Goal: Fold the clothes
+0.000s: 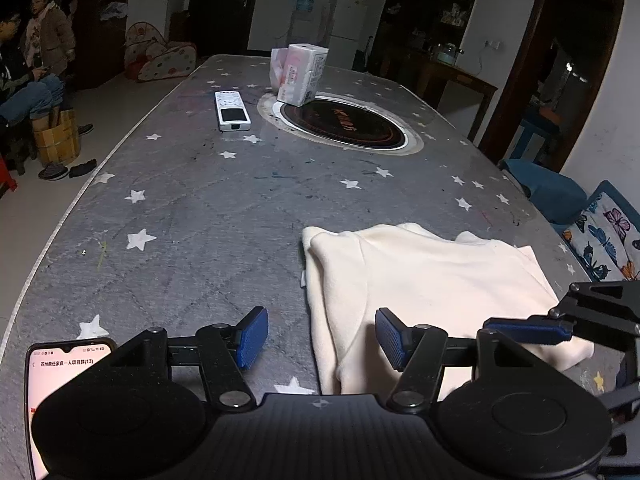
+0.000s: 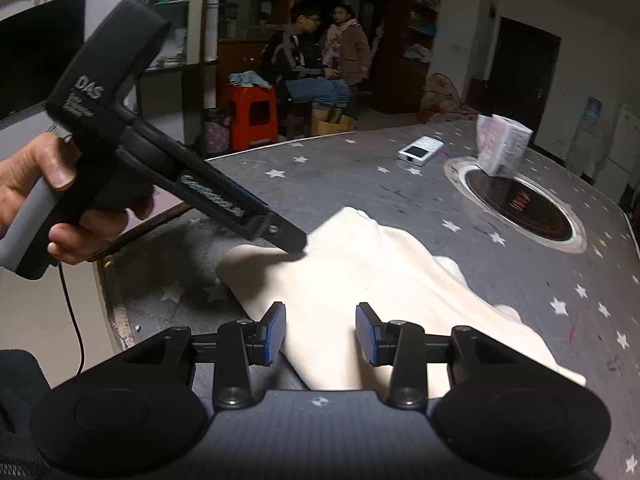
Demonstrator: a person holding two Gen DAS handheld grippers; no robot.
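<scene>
Folding: we judge it well along; the garment (image 1: 424, 292) lies in a layered, roughly rectangular stack on the table (image 1: 192, 216), though edges look uneven and a final fold or tidy may remain.
Left gripper (image 1: 322, 338): spread wide, holding nothing, its fingers straddling the garment's left edge.
Right gripper (image 2: 321, 332): released, empty, garment right ahead between its fingers.
Containers: a box (image 1: 303, 74) stands far ahead of us; contents hidden.
</scene>
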